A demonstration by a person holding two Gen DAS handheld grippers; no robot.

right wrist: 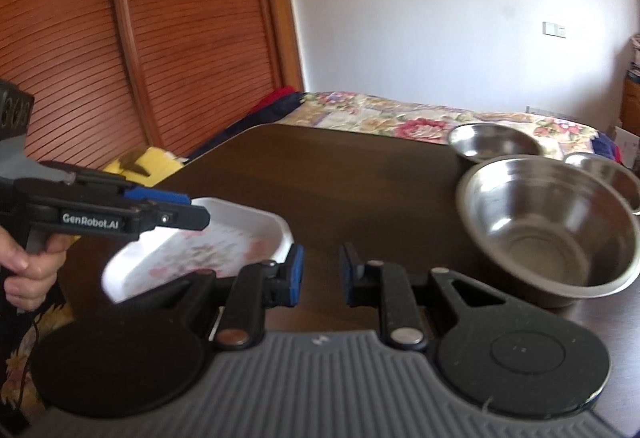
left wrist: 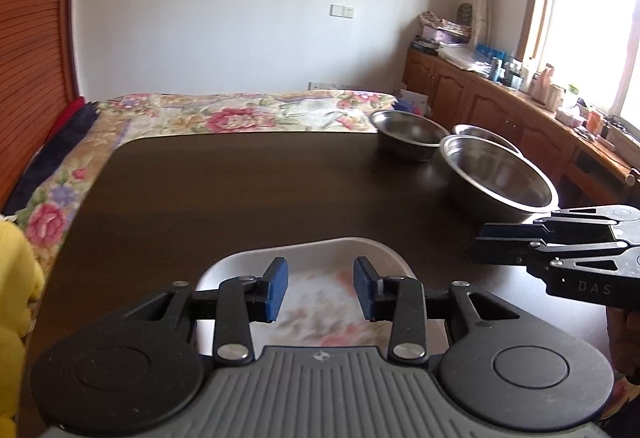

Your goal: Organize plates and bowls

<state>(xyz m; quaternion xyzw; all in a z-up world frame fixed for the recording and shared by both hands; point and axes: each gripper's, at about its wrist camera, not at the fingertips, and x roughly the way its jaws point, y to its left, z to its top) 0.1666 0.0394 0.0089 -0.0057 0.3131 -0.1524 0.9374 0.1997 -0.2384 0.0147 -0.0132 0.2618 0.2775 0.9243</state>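
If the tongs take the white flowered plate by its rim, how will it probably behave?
The white flowered plate looks rigid, so it should not bend. Its glossy surface suggests a slippery rim, and held by one edge the shallow rectangular plate may tilt downward. It looks like ceramic or melamine, I cannot tell which; treat it as breakable near the steel bowl. The left tongs stand open above it.

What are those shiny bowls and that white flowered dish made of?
The big bowl and the two smaller bowls look like stainless steel: grey, brushed, with bright reflections. The flowered dish looks glossy white, ceramic or melamine; blur leaves that open.
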